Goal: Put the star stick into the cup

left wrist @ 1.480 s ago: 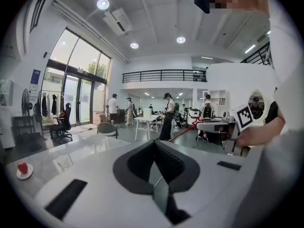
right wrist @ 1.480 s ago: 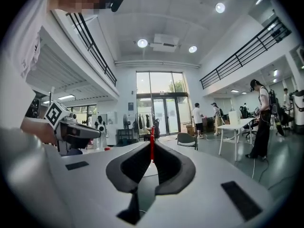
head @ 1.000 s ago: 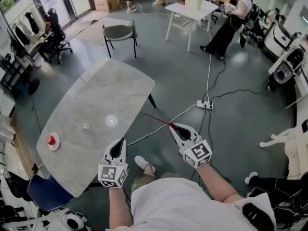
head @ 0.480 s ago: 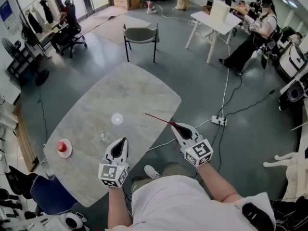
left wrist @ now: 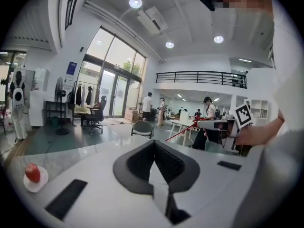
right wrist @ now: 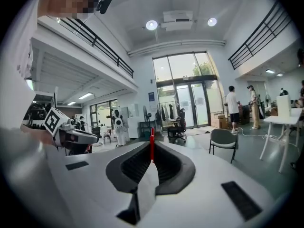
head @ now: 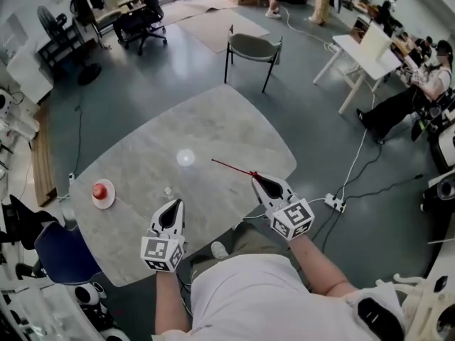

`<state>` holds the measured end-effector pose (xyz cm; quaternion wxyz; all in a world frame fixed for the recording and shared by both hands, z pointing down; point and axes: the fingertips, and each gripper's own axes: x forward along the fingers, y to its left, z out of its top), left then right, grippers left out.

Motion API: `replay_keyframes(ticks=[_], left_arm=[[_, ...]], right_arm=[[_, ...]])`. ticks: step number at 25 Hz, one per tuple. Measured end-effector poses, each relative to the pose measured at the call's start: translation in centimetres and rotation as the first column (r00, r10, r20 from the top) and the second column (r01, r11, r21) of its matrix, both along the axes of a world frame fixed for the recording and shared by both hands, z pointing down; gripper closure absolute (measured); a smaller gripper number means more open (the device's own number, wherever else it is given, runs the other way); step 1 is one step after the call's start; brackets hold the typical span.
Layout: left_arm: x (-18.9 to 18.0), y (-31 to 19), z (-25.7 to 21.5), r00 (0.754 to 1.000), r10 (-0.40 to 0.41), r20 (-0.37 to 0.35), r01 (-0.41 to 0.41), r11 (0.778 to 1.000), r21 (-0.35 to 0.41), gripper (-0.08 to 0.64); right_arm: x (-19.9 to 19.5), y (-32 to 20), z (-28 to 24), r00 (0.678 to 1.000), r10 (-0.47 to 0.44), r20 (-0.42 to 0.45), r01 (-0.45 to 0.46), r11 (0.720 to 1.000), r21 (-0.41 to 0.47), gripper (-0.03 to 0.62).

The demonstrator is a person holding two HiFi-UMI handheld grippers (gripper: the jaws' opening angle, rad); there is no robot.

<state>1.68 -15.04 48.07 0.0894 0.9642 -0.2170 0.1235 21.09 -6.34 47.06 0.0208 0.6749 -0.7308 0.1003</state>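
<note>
Star stick point(head: 233, 168), red: now reaching out over the marble table point(head: 234, 119) rather than the floor, with your right gripper point(head: 257, 181) pinching its near end, well apart from the small clear cup point(head: 168, 190). Your left gripper point(head: 173, 206) is hovering near that cup, jaws pressed together on nothing.

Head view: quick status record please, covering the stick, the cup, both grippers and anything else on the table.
star stick: thin, red, free end pointing out over the table
right gripper: shut on the star stick, at the table's near edge
left gripper: shut, nothing between its jaws
cup: small, clear, on the table just ahead of the left gripper; stick not yet in it
table: grey marbled top
other: red object on a white saucer, at the table's left end
</note>
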Motion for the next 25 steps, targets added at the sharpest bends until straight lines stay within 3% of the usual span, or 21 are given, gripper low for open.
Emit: replay_keyframes(ticks=[5, 10, 16, 25], left_arm=[[-0.8, -2.8, 0.3, 0.988, -0.15, 0.017, 0.151, 0.988, -0.016, 0.558], [-1.8, -4.3, 0.9, 0.955, -0.295, 0.039, 0.296, 0.954, -0.04, 0.558], [-4.3, -2.3, 2.0, 0.881, -0.467, 0.078, 0.472, 0.878, -0.076, 0.558], [-8.2, 0.2, 3.4, 0.758, -0.64, 0.125, 0.651, 0.753, -0.097, 0.558]], right_arm=[[0.2, -5.5, 0.8, 0.988, -0.156, 0.01, 0.156, 0.987, -0.024, 0.566], [-0.1, -10.8, 1.3, 0.949, -0.315, 0.023, 0.316, 0.948, -0.044, 0.566], [-2.0, -13.6, 2.4, 0.881, -0.47, 0.059, 0.473, 0.879, -0.053, 0.566], [-6.4, -16.7, 3.9, 0.769, -0.633, 0.092, 0.639, 0.767, -0.064, 0.566]])
